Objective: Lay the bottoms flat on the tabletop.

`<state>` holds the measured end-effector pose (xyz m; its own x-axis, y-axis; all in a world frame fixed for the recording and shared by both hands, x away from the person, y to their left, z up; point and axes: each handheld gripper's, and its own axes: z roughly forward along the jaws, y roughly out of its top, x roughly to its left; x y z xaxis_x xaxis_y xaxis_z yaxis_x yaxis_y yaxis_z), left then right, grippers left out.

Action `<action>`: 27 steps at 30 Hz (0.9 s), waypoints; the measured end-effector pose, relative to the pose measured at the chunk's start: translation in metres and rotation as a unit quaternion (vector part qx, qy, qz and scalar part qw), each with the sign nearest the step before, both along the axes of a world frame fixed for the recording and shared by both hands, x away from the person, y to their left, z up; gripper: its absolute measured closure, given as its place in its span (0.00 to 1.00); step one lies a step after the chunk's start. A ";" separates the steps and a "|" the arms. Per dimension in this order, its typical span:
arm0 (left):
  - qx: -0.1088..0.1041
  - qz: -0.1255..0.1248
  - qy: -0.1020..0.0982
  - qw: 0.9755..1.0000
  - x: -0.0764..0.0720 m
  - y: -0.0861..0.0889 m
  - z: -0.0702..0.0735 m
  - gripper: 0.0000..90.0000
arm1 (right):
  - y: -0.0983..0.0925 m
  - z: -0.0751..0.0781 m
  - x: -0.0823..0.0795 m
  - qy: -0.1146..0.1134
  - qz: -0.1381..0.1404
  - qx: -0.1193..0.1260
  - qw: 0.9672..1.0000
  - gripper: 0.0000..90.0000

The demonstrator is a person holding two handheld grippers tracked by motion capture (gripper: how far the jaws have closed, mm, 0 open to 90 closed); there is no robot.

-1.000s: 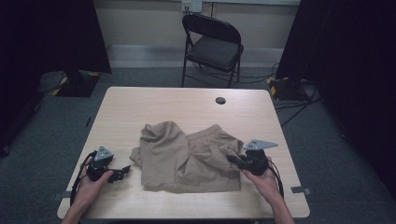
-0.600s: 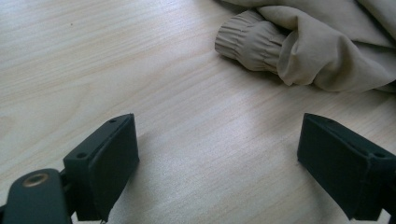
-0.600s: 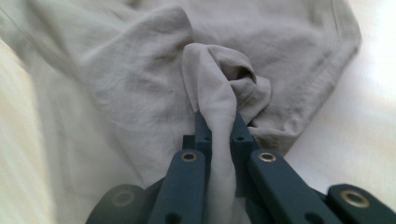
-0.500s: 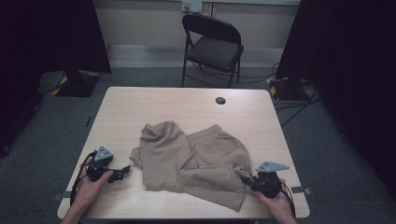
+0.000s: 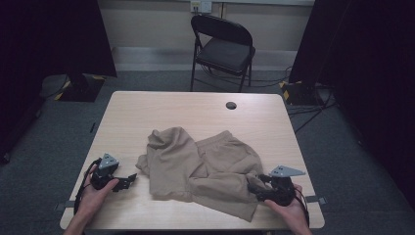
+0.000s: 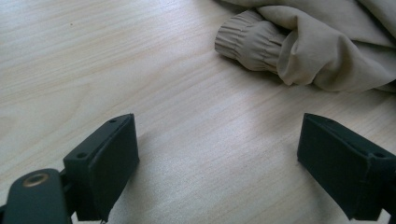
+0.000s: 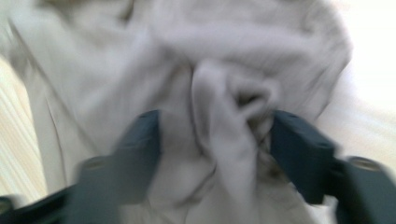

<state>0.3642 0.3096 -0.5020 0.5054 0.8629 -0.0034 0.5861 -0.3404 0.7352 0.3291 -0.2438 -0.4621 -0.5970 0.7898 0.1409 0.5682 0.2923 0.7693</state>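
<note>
Cloth lies bunched between my right hand-held gripper's just-spread jaws; left hand-held gripper spread, should pinch cuff squarely.

Black tools, grey three-cornered plates

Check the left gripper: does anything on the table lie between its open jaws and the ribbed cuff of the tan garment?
Nothing visible does. The left gripper stands open over bare table, and the cuff of the tan garment lies ahead of it with only wood between them.
</note>
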 end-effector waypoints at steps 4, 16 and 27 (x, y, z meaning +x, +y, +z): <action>0.000 0.000 0.000 1.000 0.000 0.000 0.000 0.13 | -0.002 0.019 0.008 -0.022 -0.006 0.027 0.999 0.26; 0.003 0.006 0.010 1.000 0.002 -0.001 0.002 0.14 | 0.039 -0.009 0.076 -0.009 -0.042 -0.032 0.999 0.17; -0.050 -0.014 0.016 0.999 0.046 -0.016 0.041 0.18 | 0.046 -0.032 0.084 0.018 -0.043 -0.078 0.996 0.16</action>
